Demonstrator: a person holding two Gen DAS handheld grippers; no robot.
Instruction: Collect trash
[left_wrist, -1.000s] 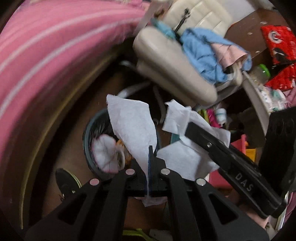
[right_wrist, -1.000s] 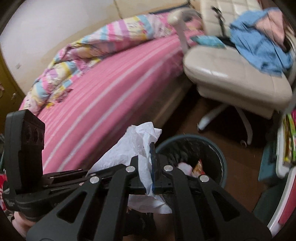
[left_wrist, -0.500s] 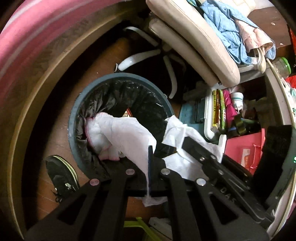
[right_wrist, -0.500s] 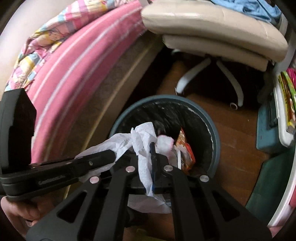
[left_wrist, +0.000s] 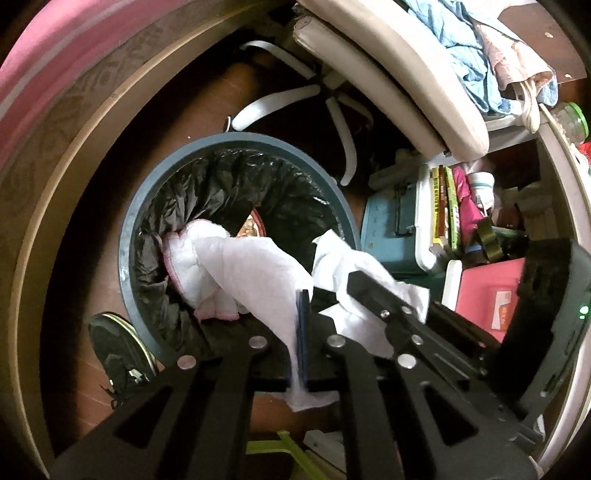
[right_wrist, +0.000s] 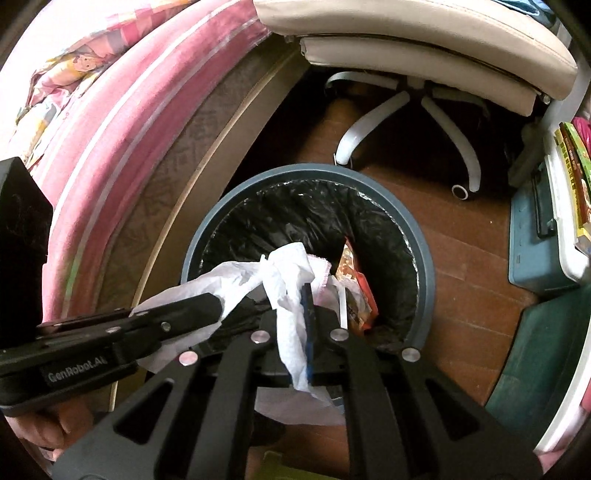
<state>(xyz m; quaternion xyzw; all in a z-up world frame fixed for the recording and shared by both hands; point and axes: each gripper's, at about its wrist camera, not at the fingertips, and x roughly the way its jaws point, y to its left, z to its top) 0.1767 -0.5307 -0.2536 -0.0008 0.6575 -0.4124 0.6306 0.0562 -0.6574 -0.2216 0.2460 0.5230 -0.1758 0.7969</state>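
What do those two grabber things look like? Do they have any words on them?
Both are black. The left gripper and right gripper have flat triangle-frame arms with cut-out holes, round silver rivets and thin blue finger pads. The left one's side reads "GenRobot.AI" in pale letters. A boxy black body sits behind each, and the right one shows a small green light.

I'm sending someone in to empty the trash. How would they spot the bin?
Look on the wooden floor between the pink bed and the cream swivel chair. The trash bin stands there: round, blue-grey rim, black liner, the only open container, white tissue and a snack wrapper inside.
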